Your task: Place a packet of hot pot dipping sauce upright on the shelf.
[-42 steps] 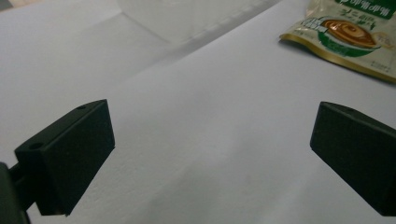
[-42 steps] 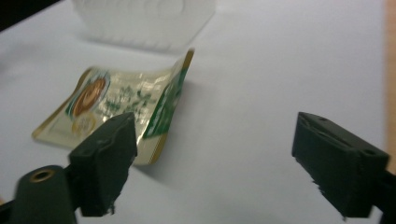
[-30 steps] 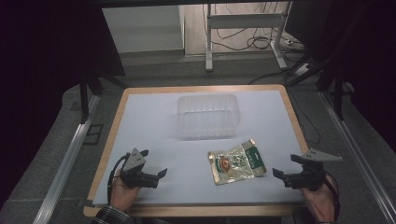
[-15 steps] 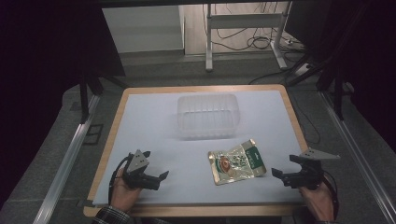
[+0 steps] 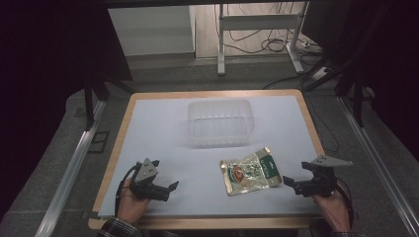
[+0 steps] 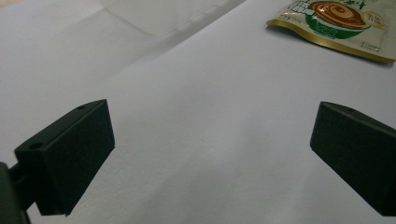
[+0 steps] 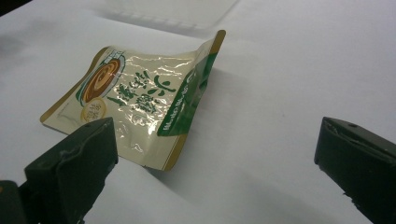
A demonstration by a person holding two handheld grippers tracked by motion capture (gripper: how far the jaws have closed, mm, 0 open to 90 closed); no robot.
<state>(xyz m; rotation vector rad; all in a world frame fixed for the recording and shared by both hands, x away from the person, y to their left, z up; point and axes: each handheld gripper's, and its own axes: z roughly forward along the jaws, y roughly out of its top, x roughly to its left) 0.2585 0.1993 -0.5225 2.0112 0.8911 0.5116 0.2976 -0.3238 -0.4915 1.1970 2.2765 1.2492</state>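
Observation:
A green and gold snack pouch [image 5: 249,171] lies flat on the white table top [image 5: 163,128], its right end curling up. A clear plastic container [image 5: 220,121] stands behind it, mid-table. My left gripper [image 5: 169,190] rests low at the front left, open and holding nothing, jaws pointing right toward the pouch. My right gripper [image 5: 291,184] is open just right of the pouch, jaws pointing left at it without touching. In the right gripper view the pouch [image 7: 140,102] lies ahead of the wide-open gripper [image 7: 215,172]. In the left gripper view the pouch [image 6: 341,23] is far off beyond the open gripper [image 6: 210,154].
The table has a wooden rim [image 5: 114,163]. Beyond the far edge are dark floor, metal table legs [image 5: 221,44] and cables. Metal rails [image 5: 69,173] run along both sides. The container's pale base [image 6: 154,14] shows faintly in the left gripper view.

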